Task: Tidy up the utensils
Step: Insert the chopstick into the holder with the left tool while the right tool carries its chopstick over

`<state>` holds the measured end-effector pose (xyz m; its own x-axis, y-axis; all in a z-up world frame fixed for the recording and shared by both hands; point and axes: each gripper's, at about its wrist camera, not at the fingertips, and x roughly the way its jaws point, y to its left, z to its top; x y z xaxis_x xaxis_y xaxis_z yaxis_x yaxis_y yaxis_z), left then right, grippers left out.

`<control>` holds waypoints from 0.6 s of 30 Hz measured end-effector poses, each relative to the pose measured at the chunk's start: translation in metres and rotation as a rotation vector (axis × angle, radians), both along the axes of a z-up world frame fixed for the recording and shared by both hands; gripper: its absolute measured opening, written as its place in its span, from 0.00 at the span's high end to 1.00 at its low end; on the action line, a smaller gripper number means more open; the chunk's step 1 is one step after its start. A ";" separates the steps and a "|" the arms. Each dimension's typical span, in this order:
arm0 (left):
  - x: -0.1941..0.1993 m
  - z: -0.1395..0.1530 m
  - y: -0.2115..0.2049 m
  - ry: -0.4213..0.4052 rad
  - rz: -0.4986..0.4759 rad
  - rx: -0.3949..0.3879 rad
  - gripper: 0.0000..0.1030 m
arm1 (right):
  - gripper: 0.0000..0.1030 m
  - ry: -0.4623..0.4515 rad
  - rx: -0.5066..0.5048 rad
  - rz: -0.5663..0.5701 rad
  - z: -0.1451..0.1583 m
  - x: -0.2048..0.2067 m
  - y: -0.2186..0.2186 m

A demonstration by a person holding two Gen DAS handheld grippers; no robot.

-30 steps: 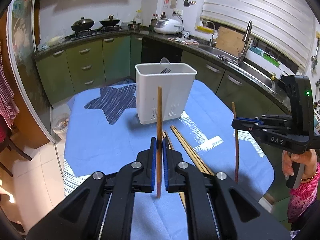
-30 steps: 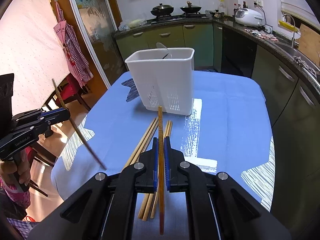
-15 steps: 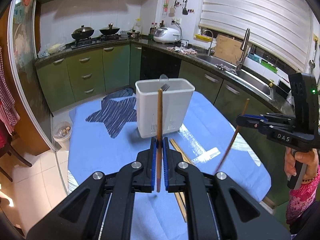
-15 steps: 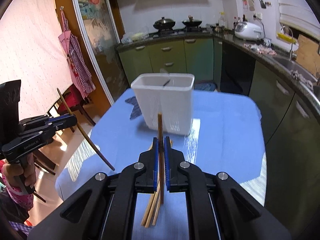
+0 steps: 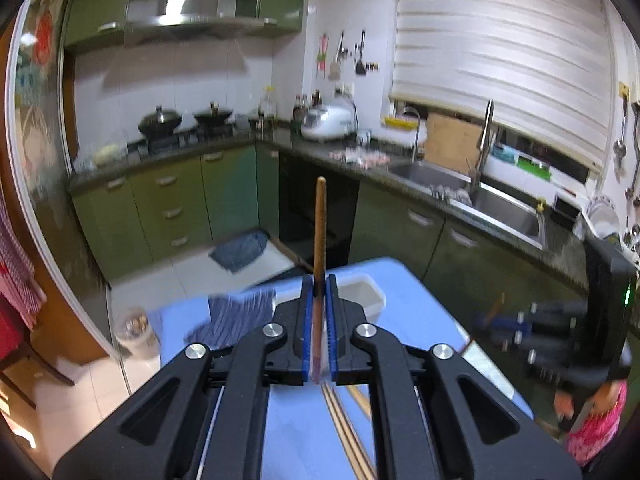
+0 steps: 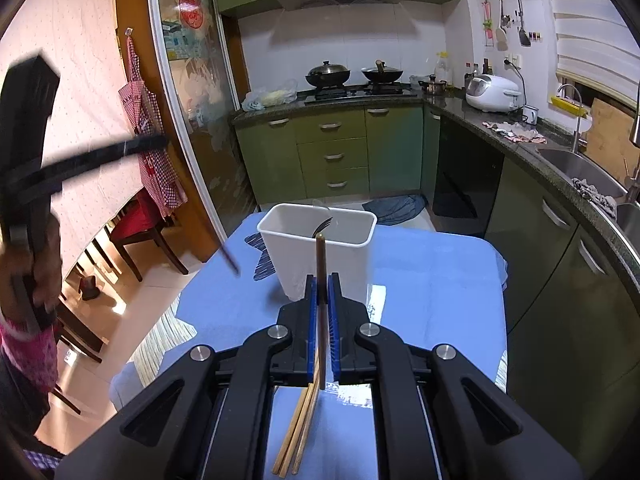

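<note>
Both hands have risen above the blue-clothed table (image 6: 440, 280). The left gripper (image 5: 318, 292) is clamped tight on a slim brown wooden chopstick (image 5: 320, 232) that stands upright; the right gripper (image 6: 322, 292) pinches a second brown chopstick (image 6: 321, 264) the same way. The white rectangular plastic utensil caddy (image 6: 352, 264) now sits lower in both views than a second ago, a dark fork (image 6: 322, 226) inside it. More loose wooden chopsticks (image 6: 296, 440) lie on the cloth. The left view is blurred, but both sticks seem high enough to drop into the caddy.
</note>
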<state>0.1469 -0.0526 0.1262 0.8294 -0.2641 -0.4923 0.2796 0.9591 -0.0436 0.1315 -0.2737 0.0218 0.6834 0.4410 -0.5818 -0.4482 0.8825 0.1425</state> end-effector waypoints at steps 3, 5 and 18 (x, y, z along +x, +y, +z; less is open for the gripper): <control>0.017 0.017 -0.005 -0.041 0.013 0.003 0.94 | 0.94 0.003 0.005 -0.007 0.000 0.002 -0.002; 0.031 0.021 -0.008 -0.057 0.029 0.009 0.94 | 0.94 0.005 0.009 -0.012 0.000 0.005 -0.005; 0.096 -0.046 -0.012 0.089 0.074 0.040 0.94 | 0.94 0.009 0.022 -0.031 0.001 0.020 -0.016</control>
<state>0.2433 -0.0647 0.0799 0.7985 -0.1826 -0.5736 0.2048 0.9784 -0.0264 0.1518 -0.2901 0.0230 0.6920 0.4320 -0.5783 -0.4191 0.8928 0.1654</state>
